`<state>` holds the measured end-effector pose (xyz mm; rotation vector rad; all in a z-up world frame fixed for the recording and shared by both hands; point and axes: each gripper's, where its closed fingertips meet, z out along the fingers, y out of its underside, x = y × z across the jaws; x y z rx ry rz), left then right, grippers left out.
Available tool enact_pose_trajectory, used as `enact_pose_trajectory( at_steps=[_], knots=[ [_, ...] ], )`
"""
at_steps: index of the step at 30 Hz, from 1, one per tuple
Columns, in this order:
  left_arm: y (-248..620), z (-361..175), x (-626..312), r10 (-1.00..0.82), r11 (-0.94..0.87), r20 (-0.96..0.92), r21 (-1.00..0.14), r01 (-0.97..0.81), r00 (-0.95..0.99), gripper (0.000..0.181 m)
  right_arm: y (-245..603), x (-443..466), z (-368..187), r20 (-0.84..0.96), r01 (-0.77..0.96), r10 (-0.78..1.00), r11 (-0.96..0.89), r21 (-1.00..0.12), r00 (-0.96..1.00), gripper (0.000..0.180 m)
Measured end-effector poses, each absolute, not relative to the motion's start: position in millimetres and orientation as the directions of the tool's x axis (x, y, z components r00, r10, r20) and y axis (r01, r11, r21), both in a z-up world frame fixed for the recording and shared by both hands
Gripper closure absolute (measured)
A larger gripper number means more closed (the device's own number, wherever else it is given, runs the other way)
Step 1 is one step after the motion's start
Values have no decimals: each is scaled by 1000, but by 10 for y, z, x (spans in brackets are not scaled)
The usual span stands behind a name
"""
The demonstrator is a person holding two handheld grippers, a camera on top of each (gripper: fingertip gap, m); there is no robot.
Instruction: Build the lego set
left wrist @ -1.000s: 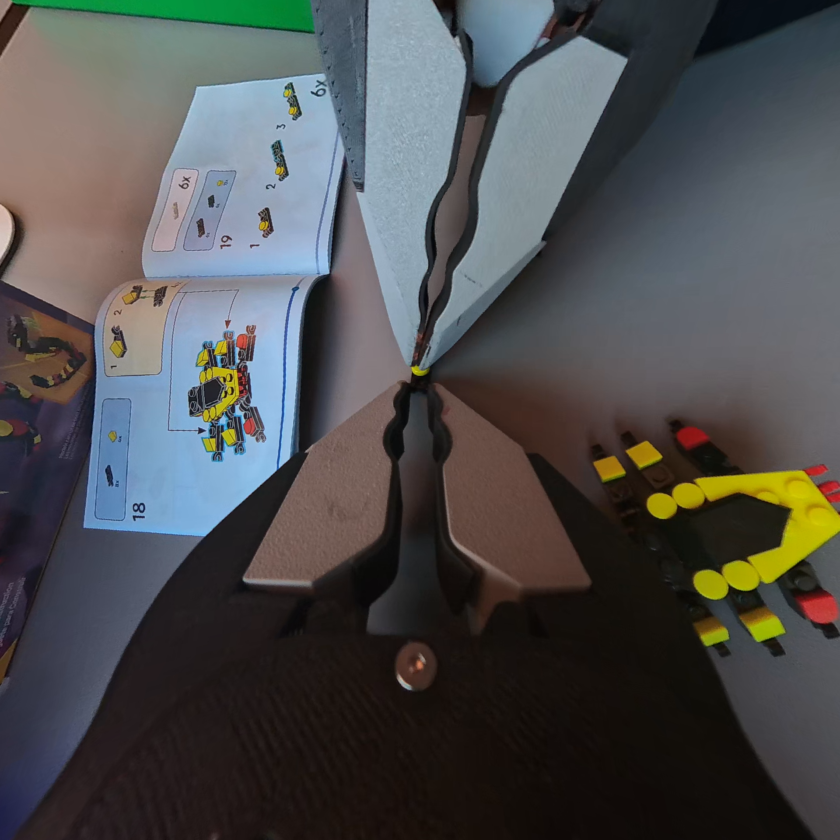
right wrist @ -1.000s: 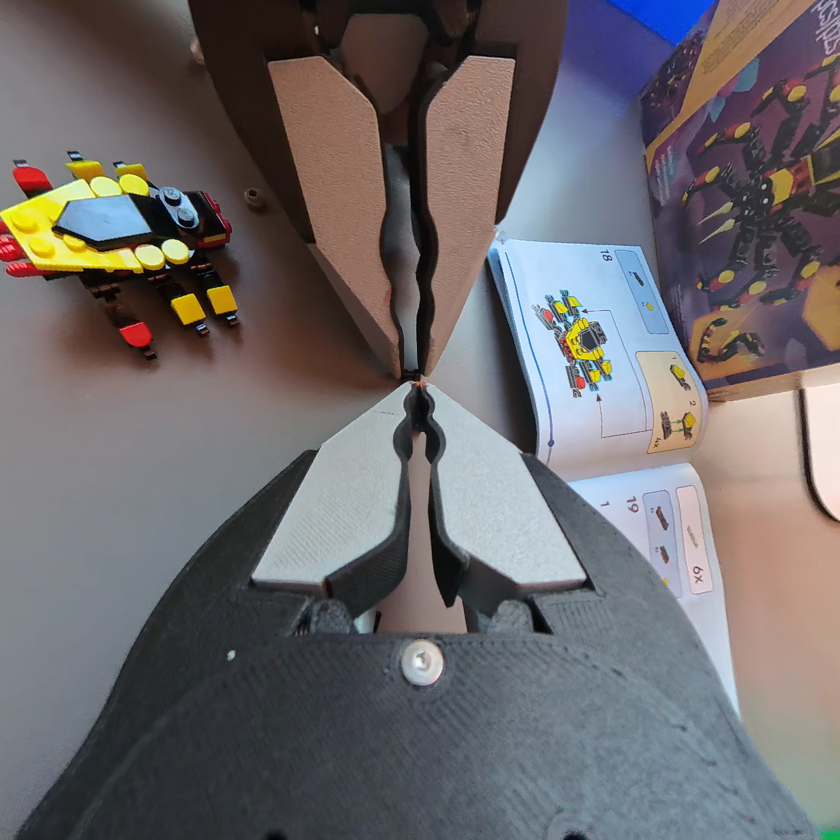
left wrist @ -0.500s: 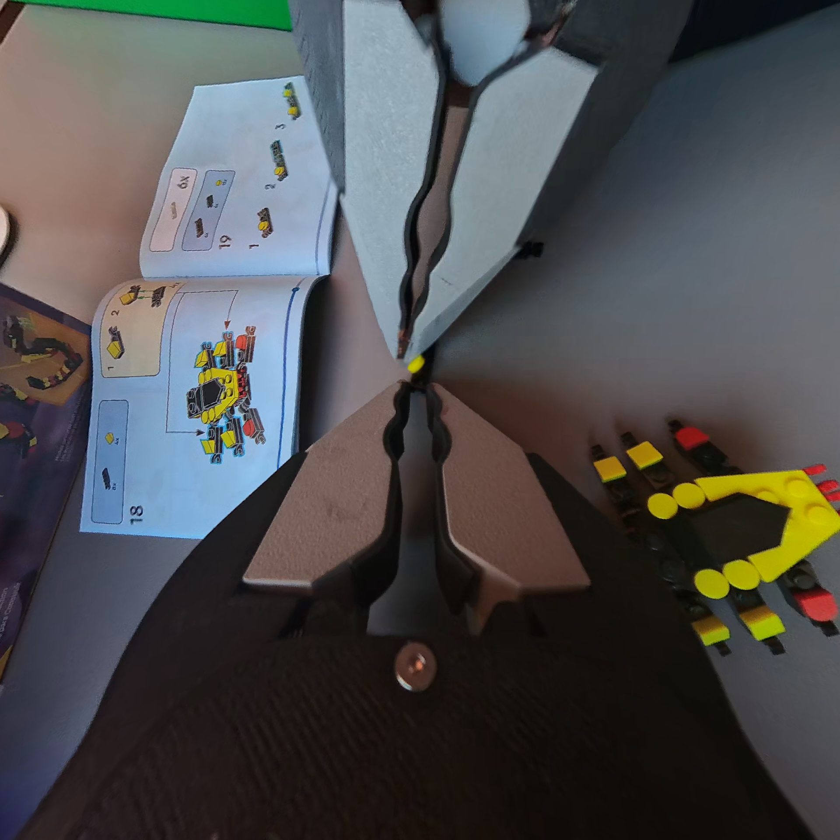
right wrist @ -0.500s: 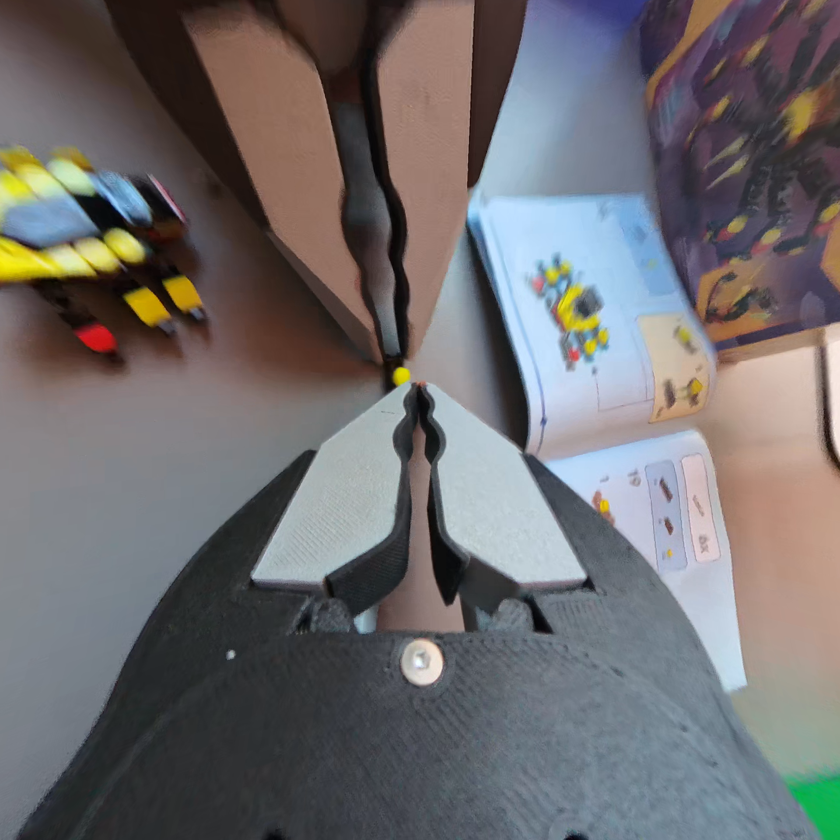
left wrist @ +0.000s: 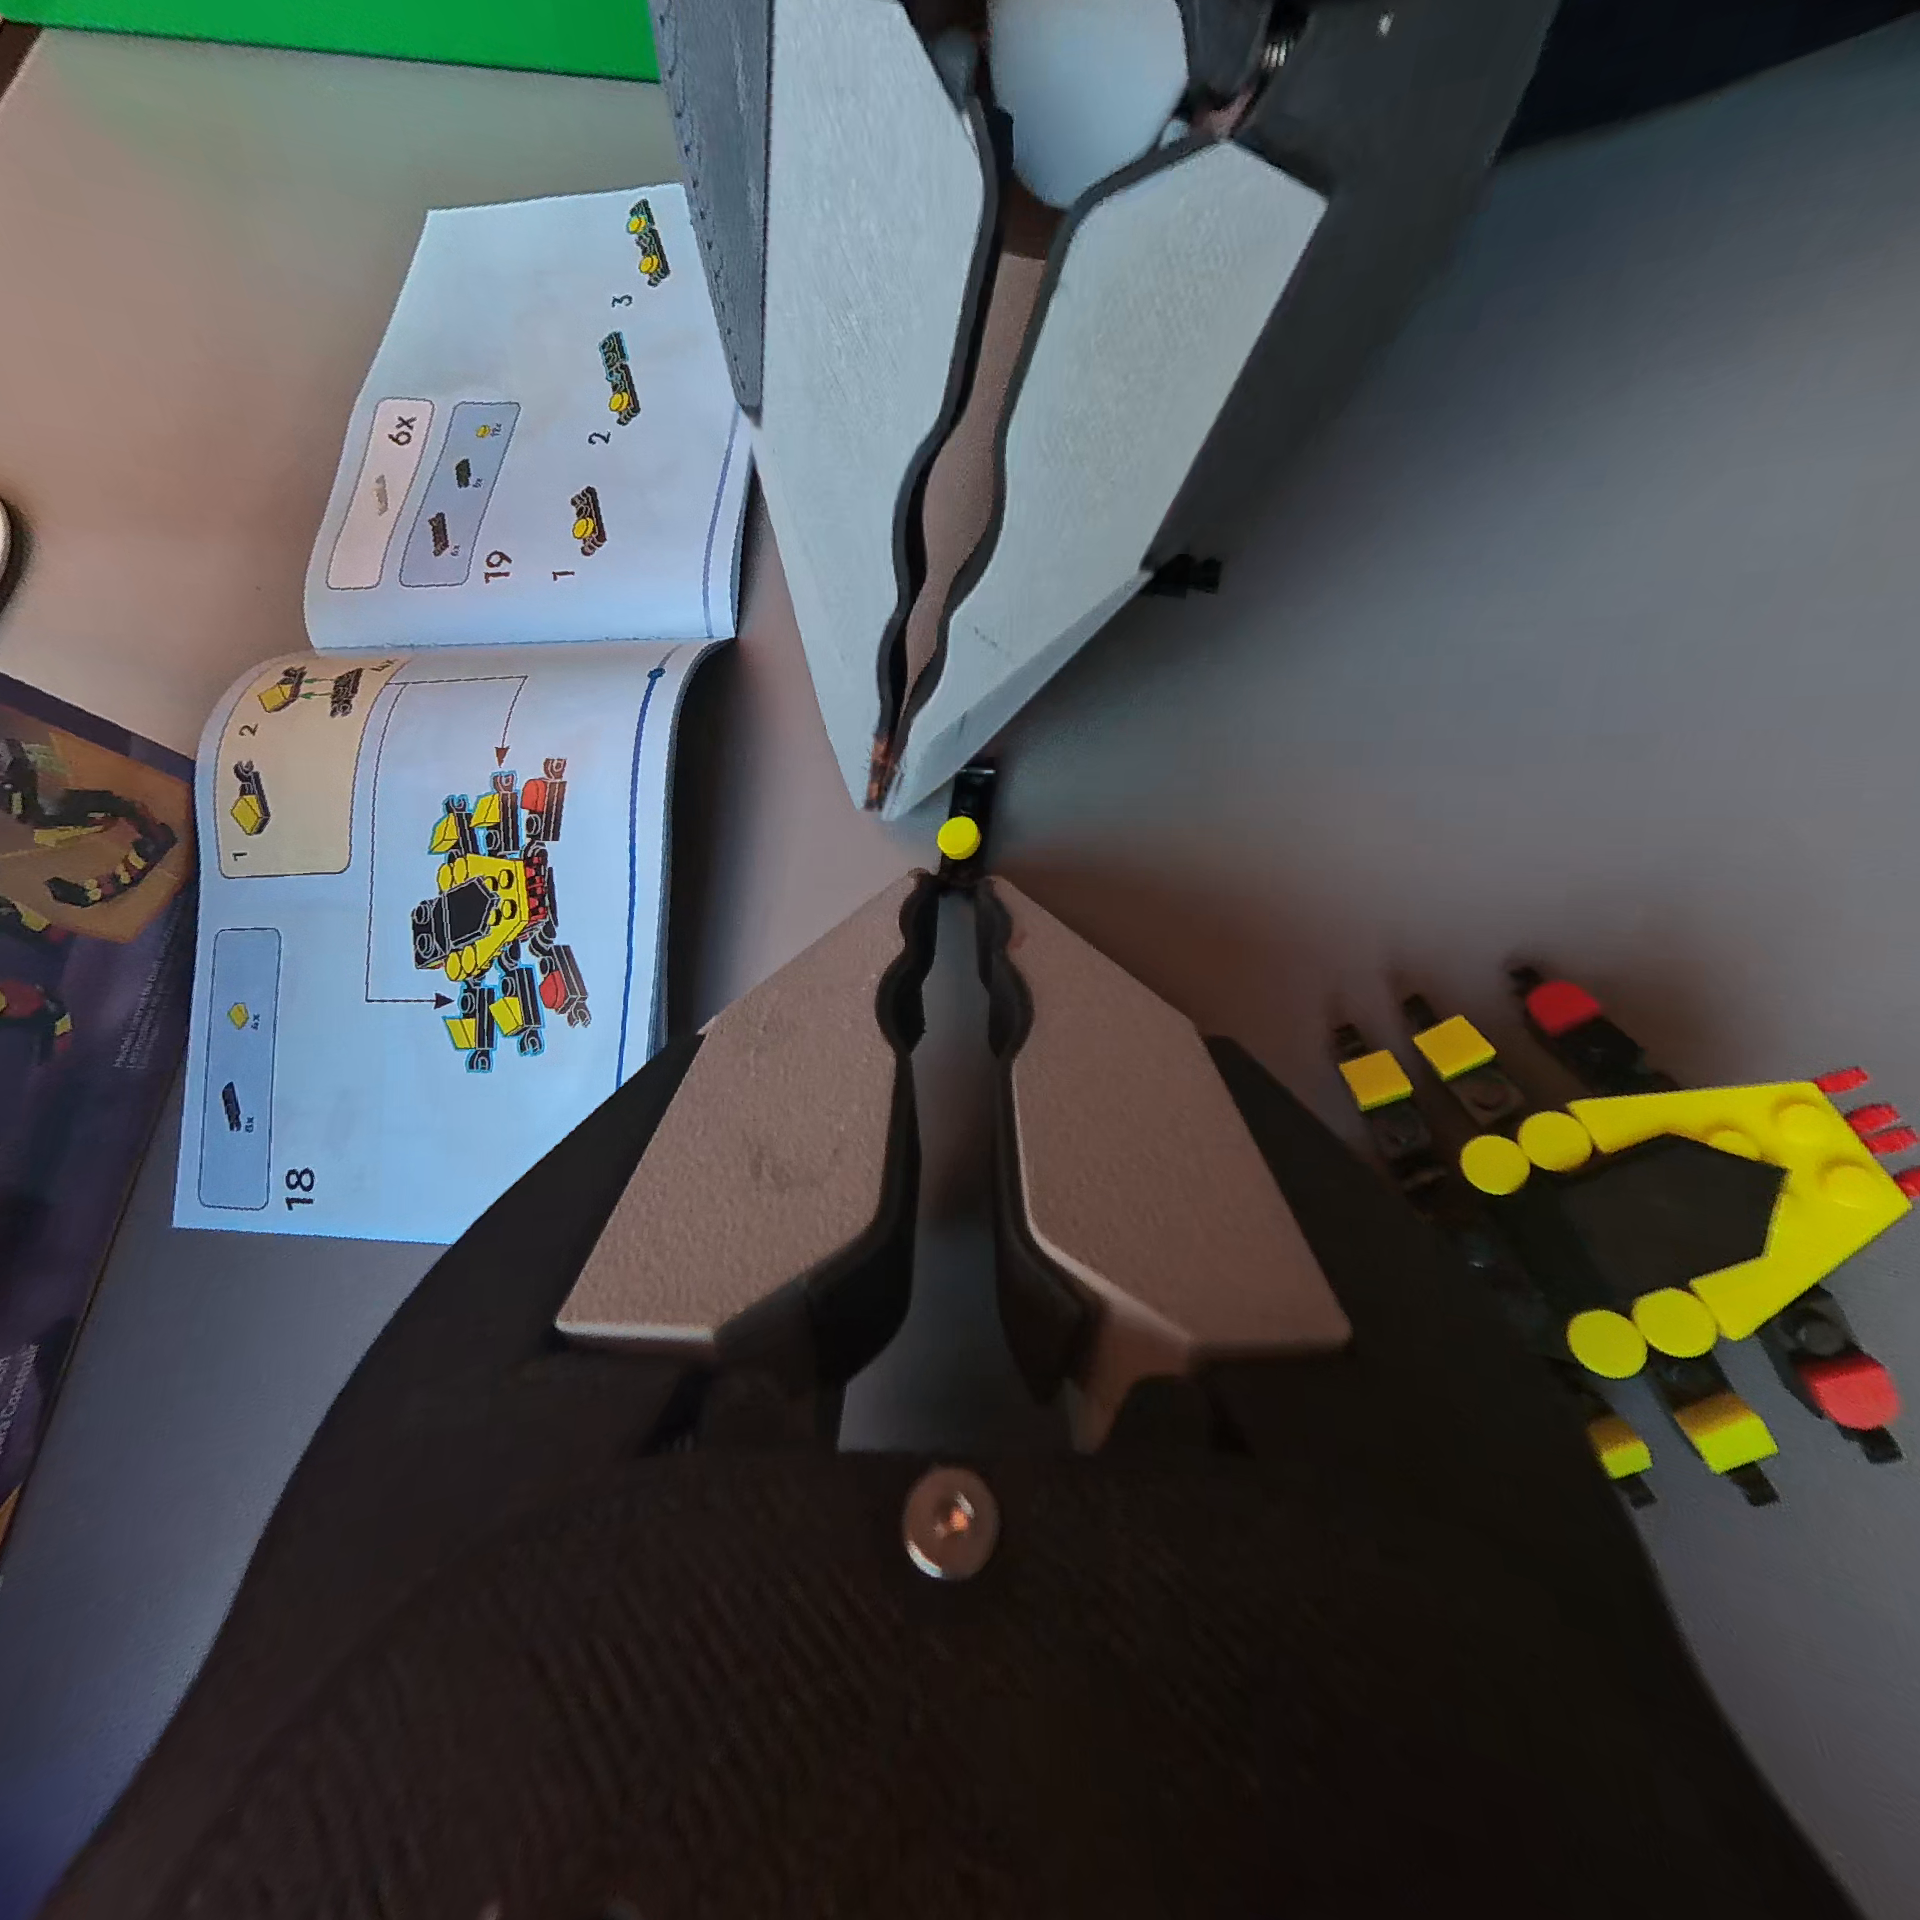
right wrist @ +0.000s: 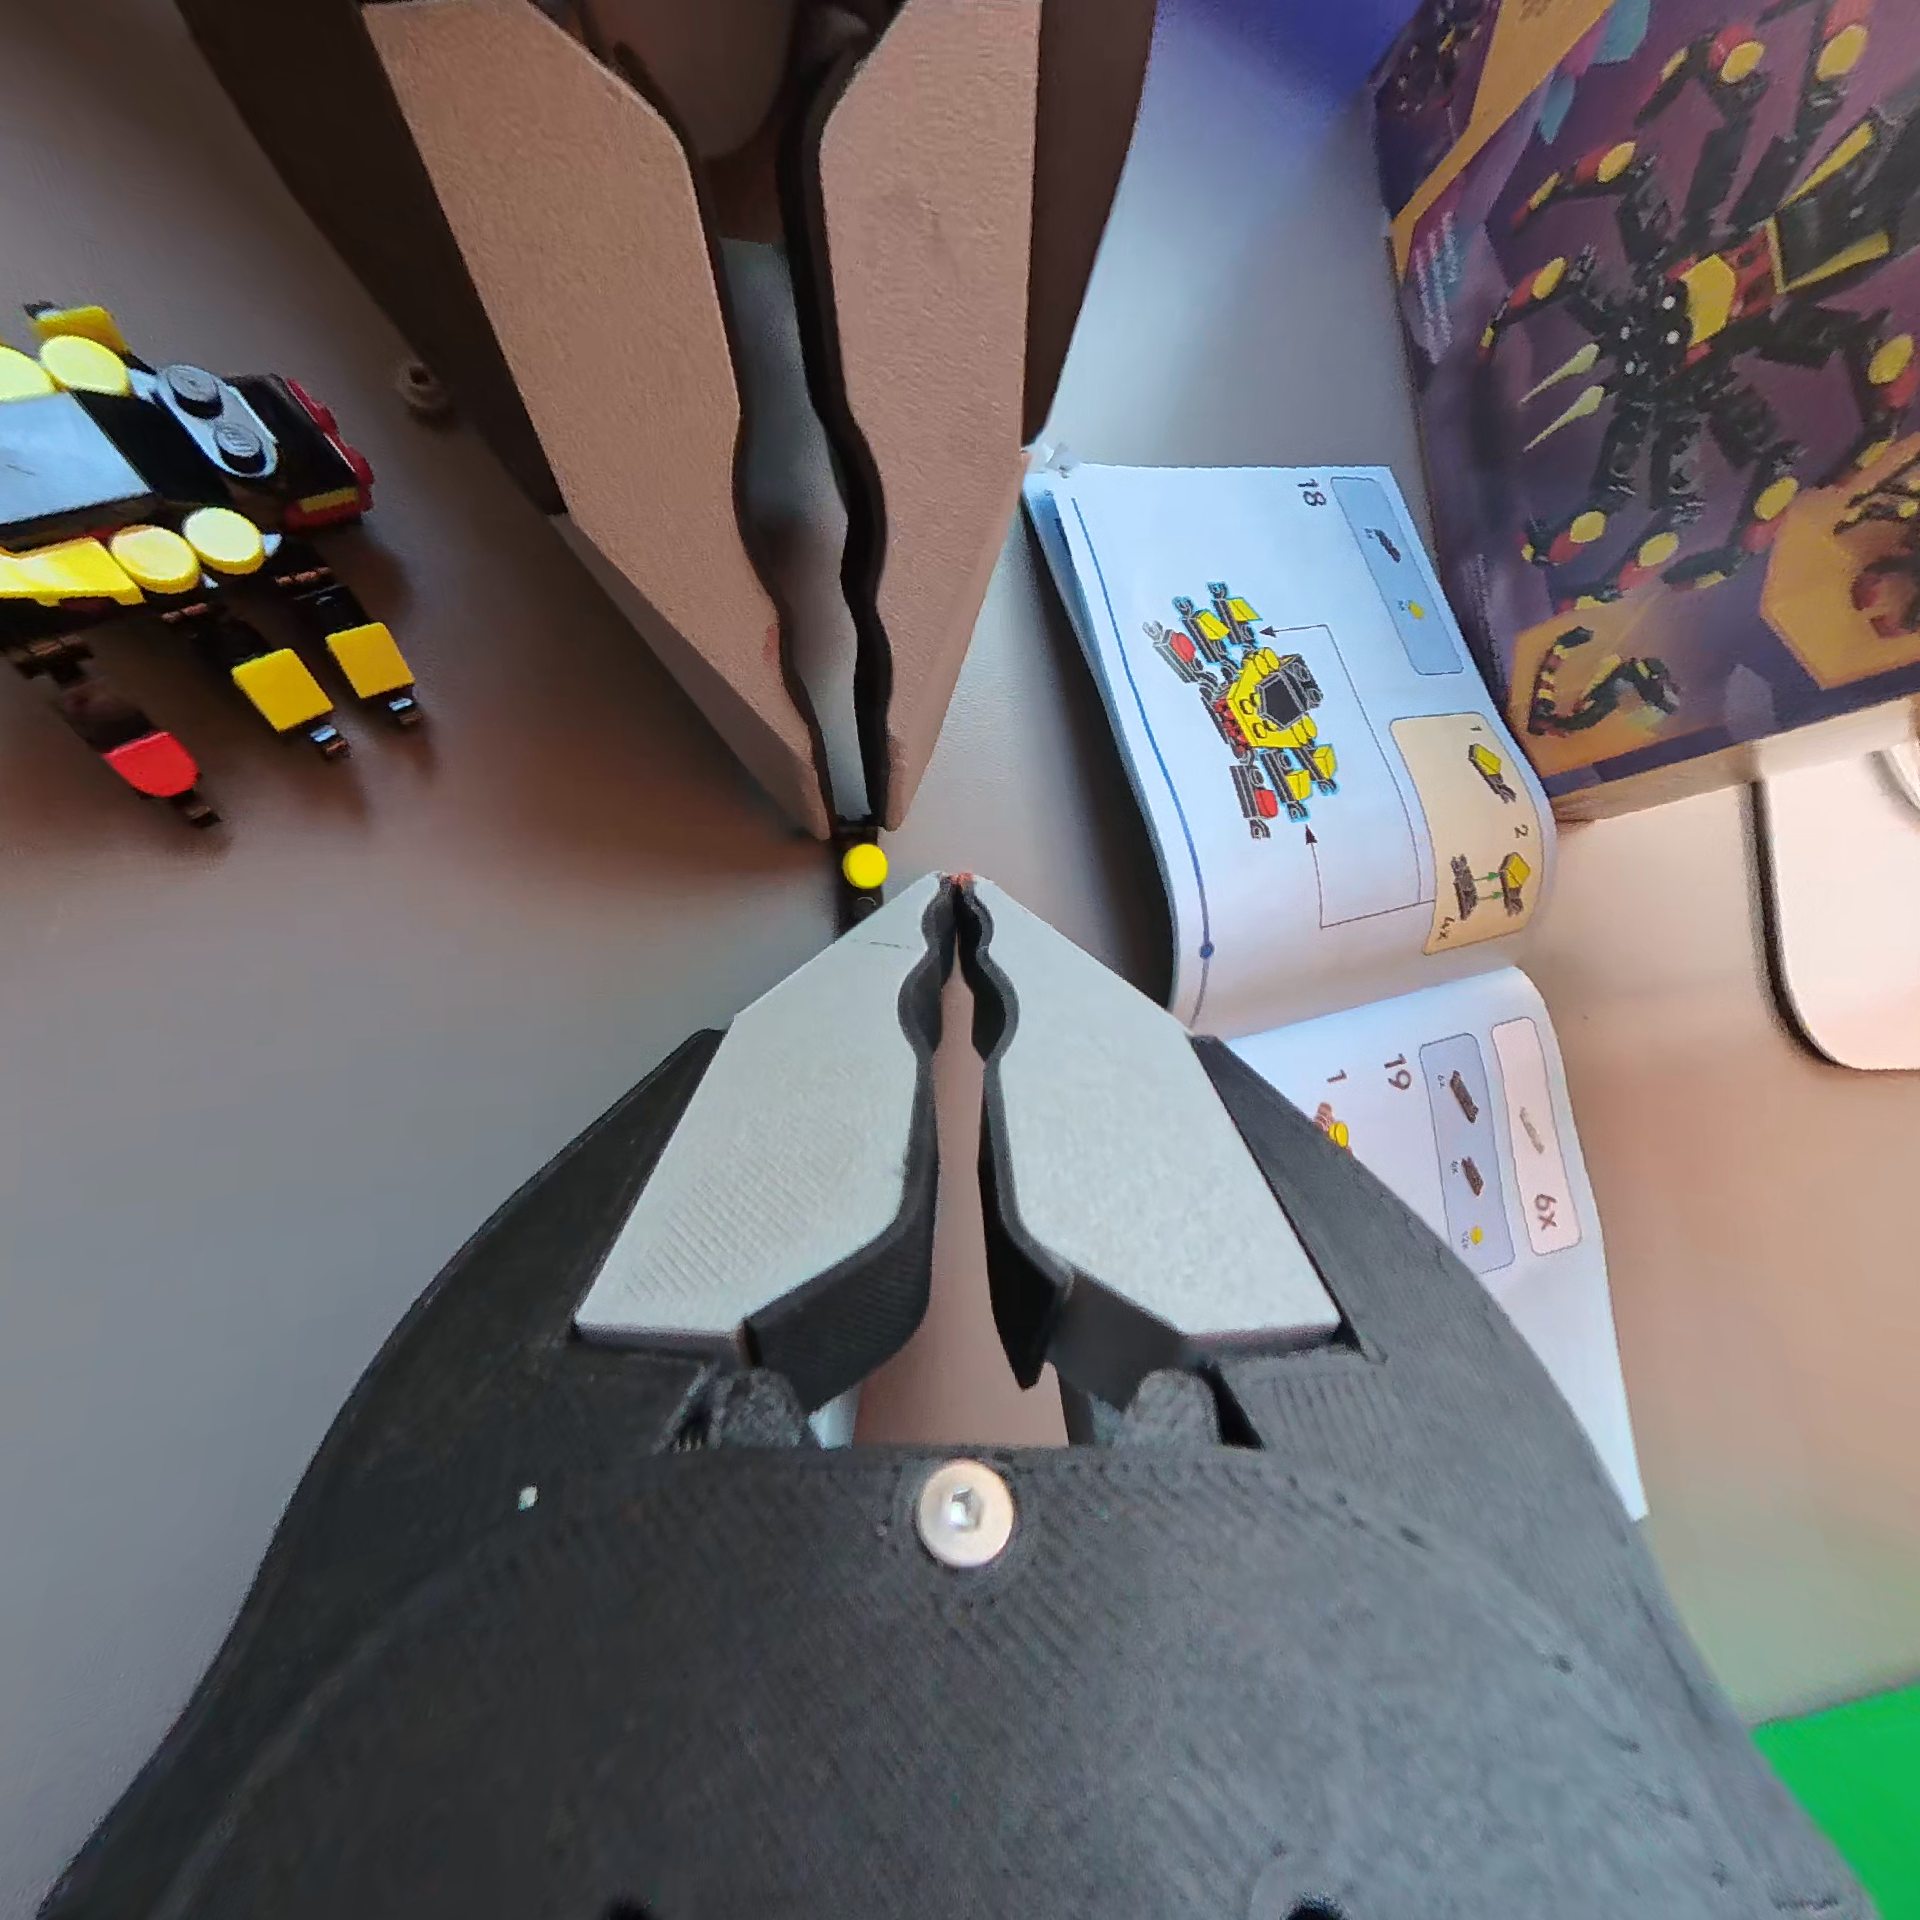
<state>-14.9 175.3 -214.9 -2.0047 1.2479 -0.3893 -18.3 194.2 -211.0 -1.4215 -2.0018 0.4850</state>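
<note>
My left gripper is shut on a thin black plate with a small yellow round tile on top. The same plate and yellow tile show in the right wrist view, sticking out of the left gripper's fingertips. My right gripper is shut, with nothing visible between its tips, just beside the tile. In the left wrist view its fingertips sit just up-left of the tile. The partly built yellow, black and red model lies on the grey table, also seen in the right wrist view.
An open instruction booklet lies beside the set's purple box. A small black piece and a small round piece lie loose on the table. A white object sits by the box. A green surface is at the edge. Left and right tips are no more than a few centimetres apart.
The two grippers' tips were pressed together on the yellow tile; the right gripper has drawn back a little. The tile now shows in full on the black plate in the left gripper.
</note>
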Motion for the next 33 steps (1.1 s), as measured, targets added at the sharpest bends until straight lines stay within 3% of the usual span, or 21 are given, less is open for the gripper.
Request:
enact_pose_trajectory(
  at_steps=[5, 23, 33],
  knots=[
    [1756, -2149, -148, -867, -262, -118, -717, -646, 483, 176, 1777, -189, -1988, 168, 651, 954, 293, -700, -248, 180],
    [1762, -2149, -145, -865, -263, -121, -717, -646, 487, 176, 1713, -198, -2089, 256, 644, 916, 399, -653, -308, 180],
    [1761, -2150, -144, -865, -262, -123, -717, -646, 487, 176, 1707, -176, -2087, 116, 631, 950, 280, -724, -289, 180]
  ],
)
